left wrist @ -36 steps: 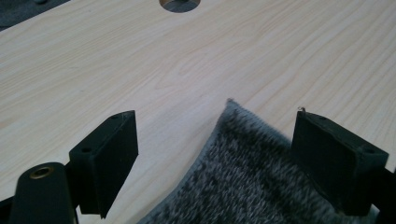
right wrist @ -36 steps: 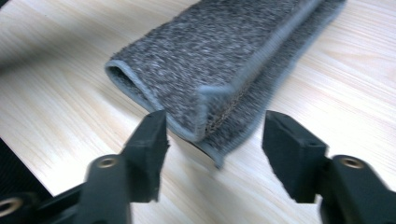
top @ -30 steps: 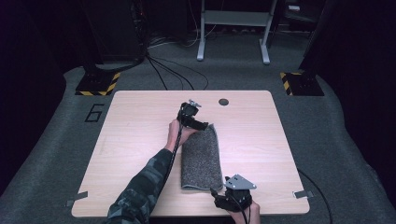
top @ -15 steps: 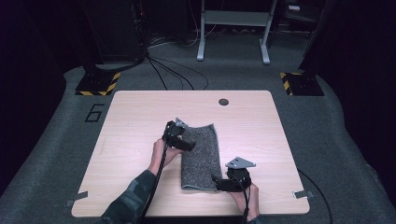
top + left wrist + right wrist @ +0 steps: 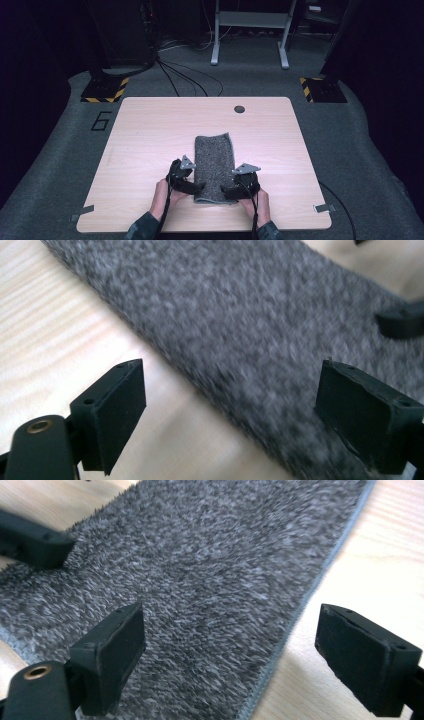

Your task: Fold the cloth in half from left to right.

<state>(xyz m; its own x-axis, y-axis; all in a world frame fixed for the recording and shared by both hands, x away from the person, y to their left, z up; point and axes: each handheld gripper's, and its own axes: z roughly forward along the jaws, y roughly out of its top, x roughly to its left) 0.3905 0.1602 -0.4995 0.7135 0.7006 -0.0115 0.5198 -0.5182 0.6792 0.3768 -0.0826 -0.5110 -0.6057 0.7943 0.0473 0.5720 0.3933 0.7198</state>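
Folded grey towel (image 5: pixel 215 165) lying flat in the middle of the pale wooden surface (image 5: pixel 150 130), long way pointing off from the person, near end close to the front edge. Left gripper (image 5: pixel 196 187) down at the near left corner of the towel, tips reaching onto the fuzzy cloth, jaws wide apart, nothing pinched. From the left gripper view, one jaw over bare wood, the other over the towel (image 5: pixel 250 340), with the towel's long edge running between them. Right gripper (image 5: pixel 226 190) down at the near right corner, pointing in toward the left one, jaws just opened wider, now wide apart too. From the right gripper view, towel (image 5: pixel 215 580) under the jaws, its thin pale hem passing between them, one jaw over cloth, one over wood, pads not pressing on anything. Both hands low by the front edge, close together, with the end of the towel between them. Small dark round hole (image 5: pixel 239 108) in the surface near the far edge, well apart from the towel.
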